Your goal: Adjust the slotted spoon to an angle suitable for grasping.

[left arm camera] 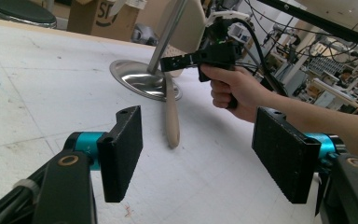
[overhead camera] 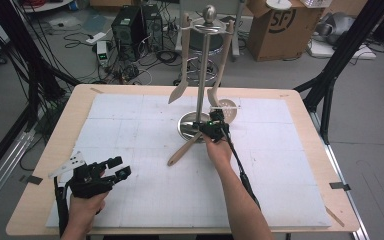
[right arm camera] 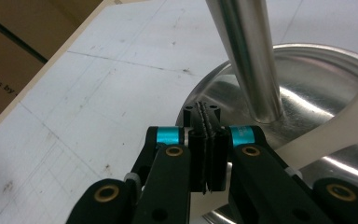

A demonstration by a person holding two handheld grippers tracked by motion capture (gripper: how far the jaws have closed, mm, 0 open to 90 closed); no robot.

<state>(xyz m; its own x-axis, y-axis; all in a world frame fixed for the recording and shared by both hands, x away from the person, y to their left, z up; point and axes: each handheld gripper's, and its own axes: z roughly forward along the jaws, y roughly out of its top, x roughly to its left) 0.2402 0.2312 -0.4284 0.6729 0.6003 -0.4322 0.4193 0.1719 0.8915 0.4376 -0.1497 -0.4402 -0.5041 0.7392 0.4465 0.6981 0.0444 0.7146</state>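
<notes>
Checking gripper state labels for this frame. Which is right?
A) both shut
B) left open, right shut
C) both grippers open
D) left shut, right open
B. In the left gripper view the left gripper has its jaws wide apart with bare table between them, while in the right gripper view the right gripper has its pads pressed together beside the metal stand.

Your right gripper [overhead camera: 211,122] sits at the steel stand's base [overhead camera: 187,123], over a wooden spoon [overhead camera: 185,148] lying on the white mat [overhead camera: 130,130]; your left gripper [overhead camera: 107,172] rests near the mat's front-left corner — jaws apart; 2 utensils hang from the stand.
</notes>
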